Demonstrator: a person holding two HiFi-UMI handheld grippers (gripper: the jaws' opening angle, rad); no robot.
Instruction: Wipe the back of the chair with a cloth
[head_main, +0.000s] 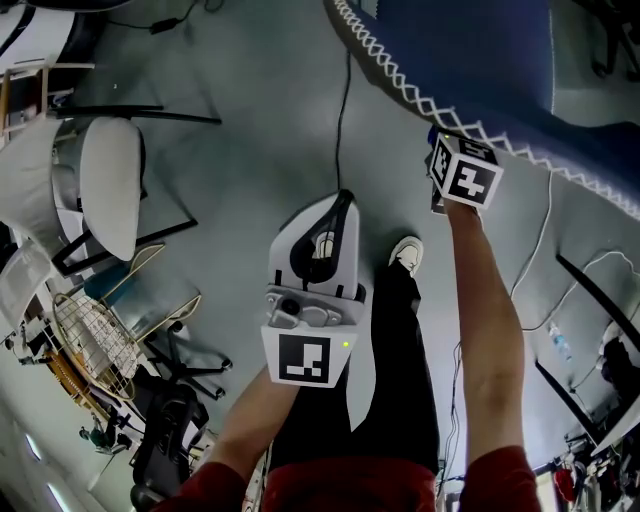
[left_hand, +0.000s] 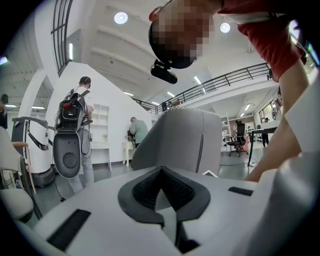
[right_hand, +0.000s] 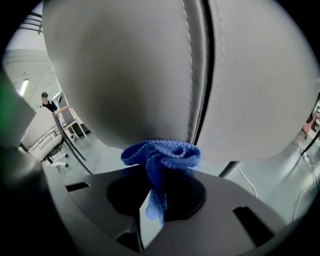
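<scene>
The chair shows in the head view as a dark blue-grey back (head_main: 480, 60) edged with white zigzag stitching. My right gripper (head_main: 462, 170) reaches up to its lower edge. In the right gripper view the pale chair back (right_hand: 150, 75) with its dark seam fills the frame. A bunched blue cloth (right_hand: 162, 155) presses against it, and my right gripper (right_hand: 157, 175) is shut on the cloth. My left gripper (head_main: 342, 200) hangs lower by my leg, shut and holding nothing. From the left gripper (left_hand: 161, 171) the grey chair back (left_hand: 175, 142) stands ahead, apart from the jaws.
A white chair (head_main: 110, 185), a wire basket (head_main: 95, 335) and a black office chair (head_main: 175, 430) crowd the left floor. Cables (head_main: 340, 110) trail across the grey floor. My shoe (head_main: 405, 250) stands under the chair. People (left_hand: 77, 115) stand in the room behind.
</scene>
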